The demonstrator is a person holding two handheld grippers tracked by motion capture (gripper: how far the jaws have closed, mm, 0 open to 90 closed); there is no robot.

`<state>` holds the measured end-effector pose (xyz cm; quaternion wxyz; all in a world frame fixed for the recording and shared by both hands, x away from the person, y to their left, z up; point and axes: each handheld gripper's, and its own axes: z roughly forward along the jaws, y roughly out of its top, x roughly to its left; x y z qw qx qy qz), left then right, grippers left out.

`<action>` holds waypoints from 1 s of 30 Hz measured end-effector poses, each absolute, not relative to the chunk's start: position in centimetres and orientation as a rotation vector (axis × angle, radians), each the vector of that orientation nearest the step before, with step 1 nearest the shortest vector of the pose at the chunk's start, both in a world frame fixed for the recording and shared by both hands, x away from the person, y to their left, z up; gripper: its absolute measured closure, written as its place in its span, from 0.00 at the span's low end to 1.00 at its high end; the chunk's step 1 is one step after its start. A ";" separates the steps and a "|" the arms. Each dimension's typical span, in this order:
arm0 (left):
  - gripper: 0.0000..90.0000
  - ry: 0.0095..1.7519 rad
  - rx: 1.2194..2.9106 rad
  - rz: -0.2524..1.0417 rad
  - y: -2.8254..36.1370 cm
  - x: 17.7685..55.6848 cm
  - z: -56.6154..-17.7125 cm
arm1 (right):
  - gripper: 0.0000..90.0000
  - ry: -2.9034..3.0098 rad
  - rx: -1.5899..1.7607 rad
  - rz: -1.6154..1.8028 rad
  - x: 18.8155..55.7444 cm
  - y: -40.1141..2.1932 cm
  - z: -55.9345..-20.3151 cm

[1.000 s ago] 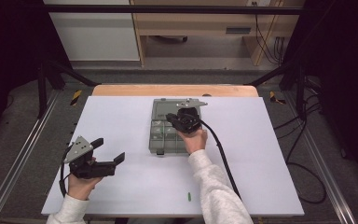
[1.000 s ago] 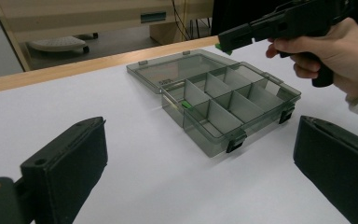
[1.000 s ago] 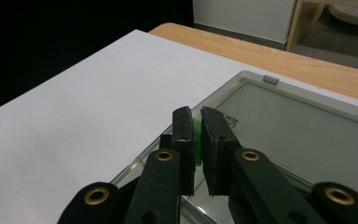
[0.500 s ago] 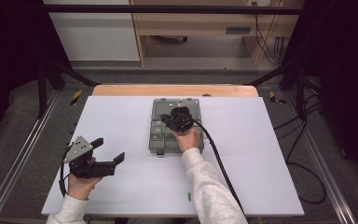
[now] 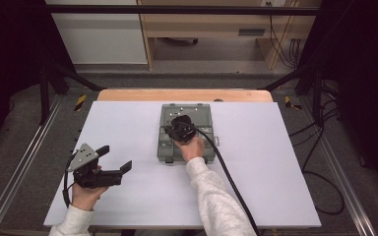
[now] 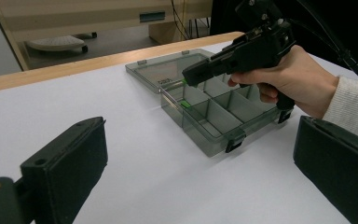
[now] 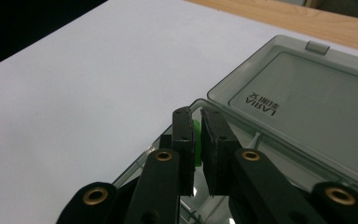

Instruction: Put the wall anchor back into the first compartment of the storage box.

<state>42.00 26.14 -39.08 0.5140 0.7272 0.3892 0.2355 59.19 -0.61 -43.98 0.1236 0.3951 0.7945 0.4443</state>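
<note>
Right gripper (image 5: 173, 129): centre of the high view, over the far-left compartments of the box; I have its jaws clamped on a small green piece (image 7: 196, 142).
Green piece: pinched between the pads, a thin sliver showing in the right gripper view; in the left gripper view a green bit (image 6: 185, 104) also lies at a divider below the jaws, and I cannot tell if it is a second part.
Compartment box (image 5: 166, 150): clear grey, centre of the white table (image 5: 275, 162), lid (image 7: 303, 102) folded flat toward the far edge.
Left gripper (image 5: 112, 162): lower left of the high view, jaws wide apart, holding nothing, well apart from the box.
Step in hand, as I judge it: lowering the piece into a compartment.
Handling note: I keep the jaws tipped down, centre them between dividers, release low, and avoid nudging the walls.
</note>
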 end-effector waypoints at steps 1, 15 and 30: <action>0.03 0.936 1.749 0.567 26.1 42.0 -39.1 | 0.93 2.325 1.142 1.292 59.3 -0.6 -44.1; 0.03 0.935 1.752 0.567 26.2 42.0 -39.1 | 0.40 2.197 1.111 1.315 57.5 -2.4 -40.9; 0.03 0.939 1.751 0.563 26.0 42.0 -39.2 | 0.09 2.120 1.104 1.297 51.4 -8.2 -39.3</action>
